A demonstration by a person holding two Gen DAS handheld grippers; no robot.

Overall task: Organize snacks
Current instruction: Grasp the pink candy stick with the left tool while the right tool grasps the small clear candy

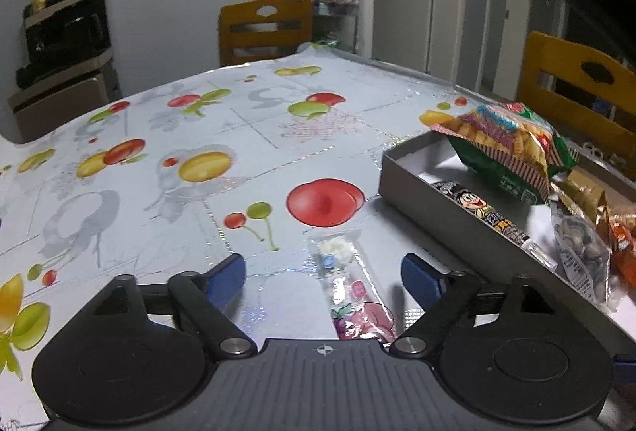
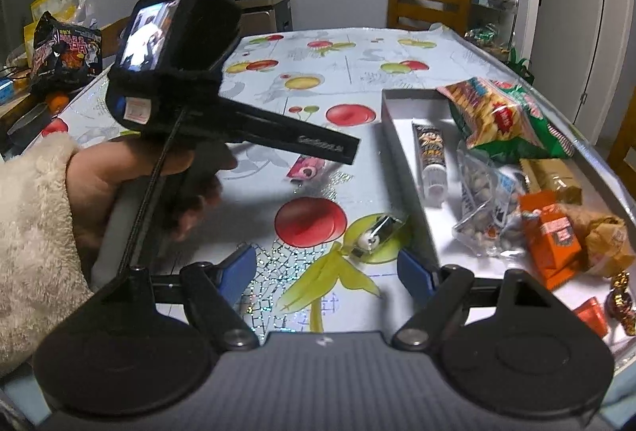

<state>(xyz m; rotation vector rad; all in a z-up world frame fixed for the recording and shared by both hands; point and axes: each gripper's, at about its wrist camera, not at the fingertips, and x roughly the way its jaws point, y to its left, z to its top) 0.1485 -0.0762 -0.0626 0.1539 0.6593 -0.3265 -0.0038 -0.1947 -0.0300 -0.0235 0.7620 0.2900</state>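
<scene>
Your left claw (image 1: 324, 274) hangs over the surface (image 1: 159, 137), a long sachet (image 1: 349, 288) lying between its spread fingers. To its right on the surface sits a tray (image 1: 417, 188), holding a crisp bag (image 1: 505, 145) at the far end, a tube (image 1: 481, 212) along the near wall, and a nut pouch (image 1: 584, 252) beside it. Your right claw (image 2: 328, 272) hangs by the tray's near corner, a small wrapped sweet (image 2: 377, 228) lying just ahead of it. A chair (image 1: 264, 29) stands behind the surface.
</scene>
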